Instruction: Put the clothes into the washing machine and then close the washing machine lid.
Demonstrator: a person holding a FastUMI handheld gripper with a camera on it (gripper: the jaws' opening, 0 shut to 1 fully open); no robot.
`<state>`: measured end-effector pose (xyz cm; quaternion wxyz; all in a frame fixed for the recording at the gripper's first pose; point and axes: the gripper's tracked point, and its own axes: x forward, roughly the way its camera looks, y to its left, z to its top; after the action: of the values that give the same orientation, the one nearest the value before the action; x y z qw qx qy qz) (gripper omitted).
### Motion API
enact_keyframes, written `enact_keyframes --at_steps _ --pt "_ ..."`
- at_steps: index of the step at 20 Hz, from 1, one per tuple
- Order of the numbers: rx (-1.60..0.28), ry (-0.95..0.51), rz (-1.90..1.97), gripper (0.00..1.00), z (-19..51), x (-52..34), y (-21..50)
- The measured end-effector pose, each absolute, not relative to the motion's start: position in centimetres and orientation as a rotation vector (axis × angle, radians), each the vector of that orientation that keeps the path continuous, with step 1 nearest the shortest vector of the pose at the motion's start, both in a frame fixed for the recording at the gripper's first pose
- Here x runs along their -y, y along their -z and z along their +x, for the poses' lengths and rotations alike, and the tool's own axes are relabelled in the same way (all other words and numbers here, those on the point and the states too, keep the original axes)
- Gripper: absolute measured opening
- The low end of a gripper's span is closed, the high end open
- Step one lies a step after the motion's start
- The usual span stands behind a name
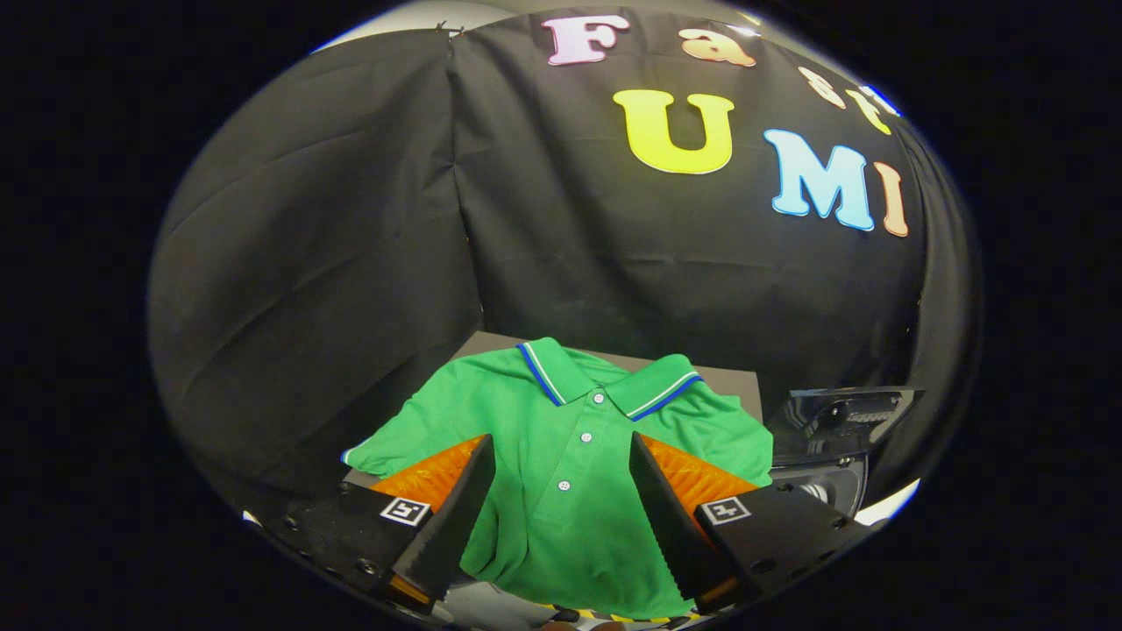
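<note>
Gripper view: I see the tongs spread wide above the shirt, which lies flat on the counter; the washer sits right of the shirt.

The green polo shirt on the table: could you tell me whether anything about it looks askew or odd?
Nothing stands out. The green polo shirt lies spread flat, collar away from the gripper, whose open jaws straddle its button placket. The washing machine sits beside it.
</note>
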<state>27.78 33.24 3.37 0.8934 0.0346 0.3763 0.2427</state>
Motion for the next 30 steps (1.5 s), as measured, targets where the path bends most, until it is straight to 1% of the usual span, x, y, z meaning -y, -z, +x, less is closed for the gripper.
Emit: enact_keyframes --at_steps 8,15,24,25,27,30 --pt "-0.844 -0.536 -0.007 0.96 28.0 -36.5 0.2" --pt "-0.924 -0.54 -0.048 0.96 27.3 -36.6 3.8" --pt "-0.818 -0.595 -0.056 0.98 27.5 -36.7 4.2" --pt "-0.814 -0.602 -0.06 0.95 27.1 -36.3 3.7" --pt "-0.813 -0.62 -0.048 0.71 27.4 -36.7 4.3" --pt "-0.825 -0.597 -0.019 0.35 27.6 -35.8 4.1"
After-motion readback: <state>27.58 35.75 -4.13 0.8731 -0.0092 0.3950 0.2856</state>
